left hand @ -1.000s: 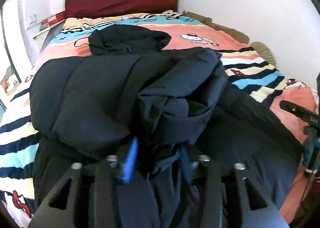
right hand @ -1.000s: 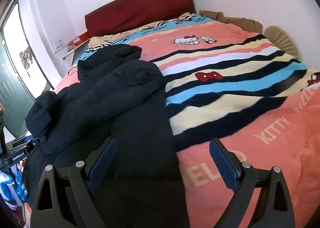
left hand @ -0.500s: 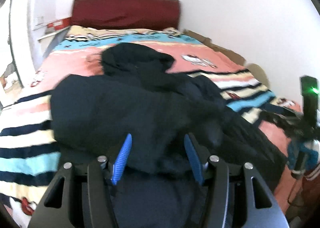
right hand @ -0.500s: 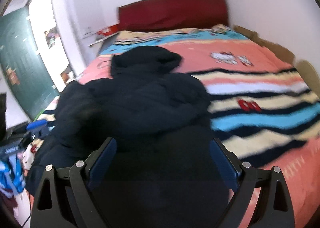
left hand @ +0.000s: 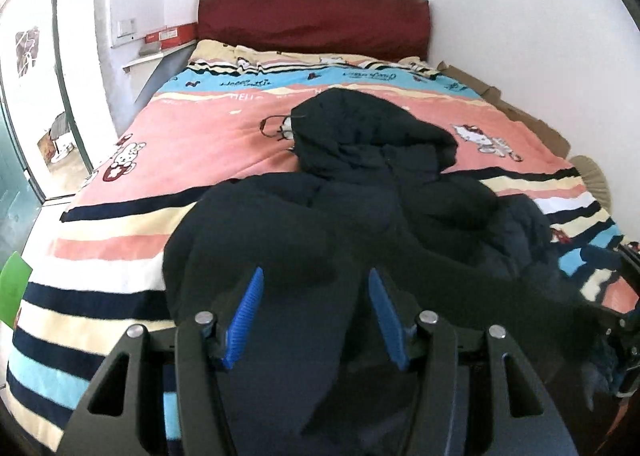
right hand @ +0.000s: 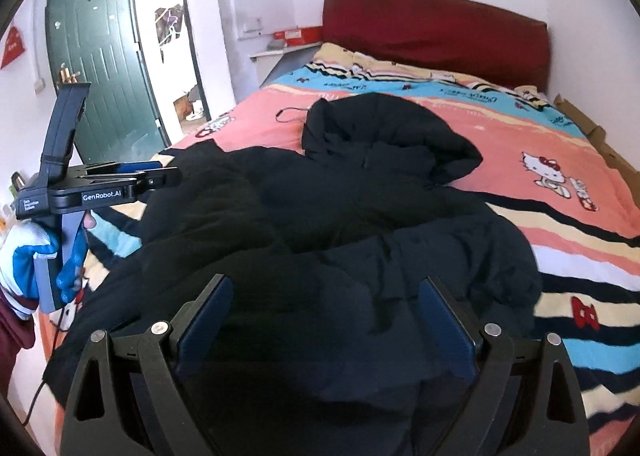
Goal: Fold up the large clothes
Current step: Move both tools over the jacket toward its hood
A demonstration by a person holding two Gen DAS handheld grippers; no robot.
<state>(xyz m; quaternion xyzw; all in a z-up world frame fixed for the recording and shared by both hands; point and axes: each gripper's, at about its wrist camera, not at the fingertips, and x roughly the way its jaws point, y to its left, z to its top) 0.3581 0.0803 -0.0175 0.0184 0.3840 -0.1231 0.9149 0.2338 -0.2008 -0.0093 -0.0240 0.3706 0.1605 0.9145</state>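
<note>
A large dark navy padded jacket (left hand: 360, 216) lies bunched on the bed, its hood (left hand: 360, 132) toward the headboard. It also shows in the right wrist view (right hand: 360, 224). My left gripper (left hand: 314, 288) is open, its blue pads apart over the jacket's near left part, holding nothing. My right gripper (right hand: 326, 300) is wide open above the jacket's near edge, empty. The left gripper also shows from the side in the right wrist view (right hand: 160, 176), held by a gloved hand.
The bed has a striped pink, blue and cream blanket (left hand: 192, 144) and a dark red headboard (left hand: 312, 24). A wall runs along the bed's right side. Cardboard (right hand: 592, 128) lies by that wall. A green door (right hand: 100, 68) stands at left.
My left gripper has let go of the jacket fold and opened, drawing back to the left. Both cameras swung left; the jacket has settled flatter on the bed.
</note>
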